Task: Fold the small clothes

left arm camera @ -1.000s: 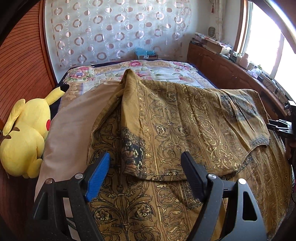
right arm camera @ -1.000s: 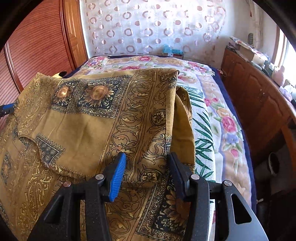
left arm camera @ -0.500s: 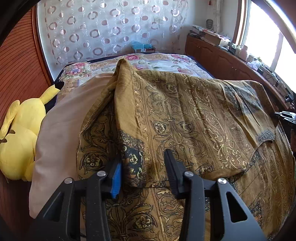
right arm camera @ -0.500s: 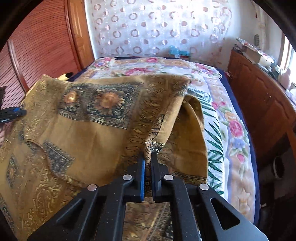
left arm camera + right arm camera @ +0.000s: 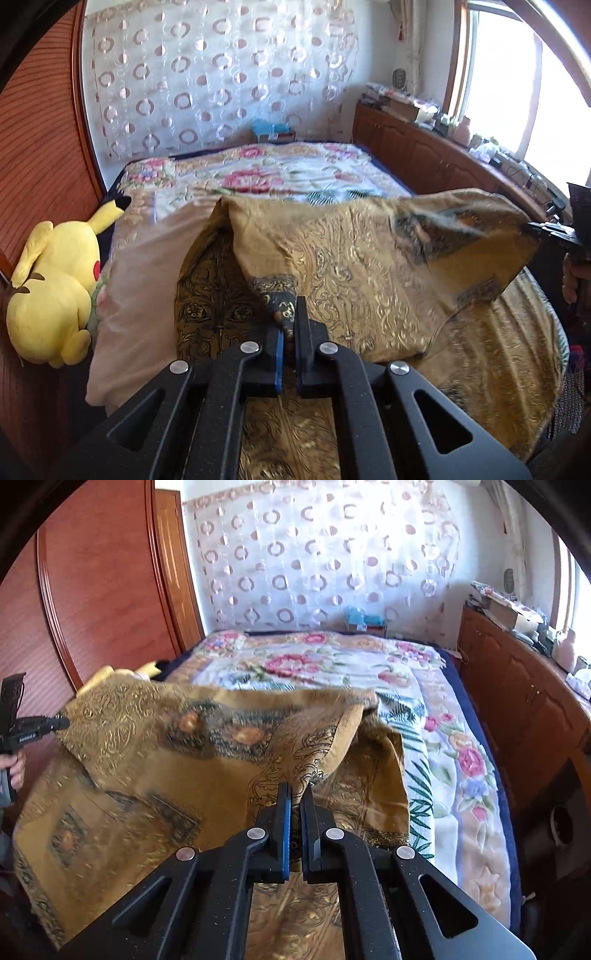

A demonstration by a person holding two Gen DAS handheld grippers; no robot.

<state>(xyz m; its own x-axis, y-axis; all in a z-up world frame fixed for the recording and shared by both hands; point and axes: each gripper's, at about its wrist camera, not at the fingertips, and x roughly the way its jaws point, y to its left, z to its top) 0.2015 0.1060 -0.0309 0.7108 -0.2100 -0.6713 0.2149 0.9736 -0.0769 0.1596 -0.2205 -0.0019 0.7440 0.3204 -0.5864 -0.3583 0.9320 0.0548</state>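
Both tongs, left (image 5: 289,325) and right (image 5: 295,797), have closed since a second ago, pinching the garment (image 5: 369,266) and lifting its folded edge off the bed (image 5: 461,775). A fold is underway, judging by this; next, carry the edge across evenly.

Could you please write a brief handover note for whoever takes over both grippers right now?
Left gripper: shut on the left corner of the gold patterned garment.
Right gripper: shut on the garment's right corner.
Garment: upper layer lifted and stretched between the two grippers, the rest spread on the floral bed; a yellow plush toy lies to the left, apart from it.
Done: both corners are gripped and raised.
Left: carry the held edge over, lay it flat, then probably finish the remaining folds.
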